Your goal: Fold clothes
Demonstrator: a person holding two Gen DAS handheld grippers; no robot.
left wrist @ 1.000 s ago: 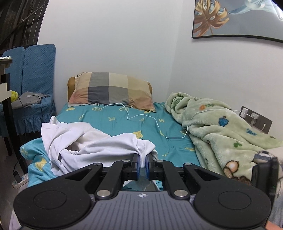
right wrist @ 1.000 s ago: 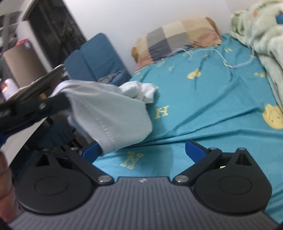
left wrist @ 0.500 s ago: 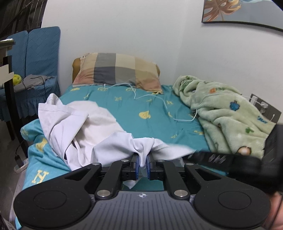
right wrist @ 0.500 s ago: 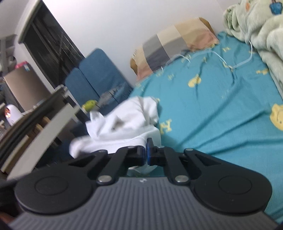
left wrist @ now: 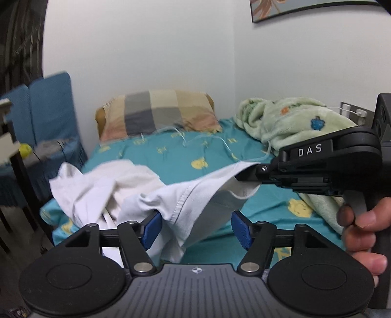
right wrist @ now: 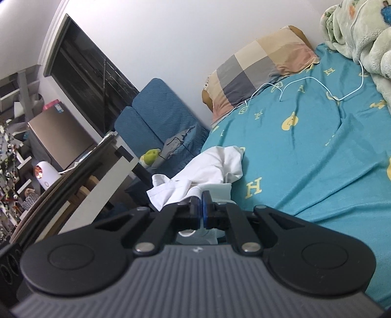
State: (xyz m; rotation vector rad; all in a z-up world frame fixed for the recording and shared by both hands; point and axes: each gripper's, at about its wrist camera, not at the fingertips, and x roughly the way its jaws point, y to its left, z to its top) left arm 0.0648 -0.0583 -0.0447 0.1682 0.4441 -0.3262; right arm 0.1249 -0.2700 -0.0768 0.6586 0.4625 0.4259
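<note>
The white shirt (left wrist: 127, 186) lies rumpled at the near left corner of the bed (left wrist: 210, 156), one edge lifted off the sheet and stretched out to the right. No crease or tidy fold shows in it anywhere; it is a loose heap with one taut hem, so I judge the folding is at the stage of spreading the cloth out, with all the flat folds still to make.

The right claw (right wrist: 202, 210) is pressed together on an edge of the shirt, and the person's hand (left wrist: 361, 227) shows on its handle in the left view. The left claw (left wrist: 195, 226) is spread wide; cloth drapes across its left finger, but nothing is pinched between the two.

The bed carries a blue-green sheet printed with yellow figures. At the head of the bed sits a checked pillow (left wrist: 156, 117), and a white cable (right wrist: 317, 85) trails across the sheet below it. A green fleece blanket (left wrist: 293, 122) is bunched along the bed's right side, against the wall. Left of the bed stands a blue chair (right wrist: 156, 112) with small things on its seat, and a framed picture (left wrist: 293, 7) hangs above the blanket.
</note>
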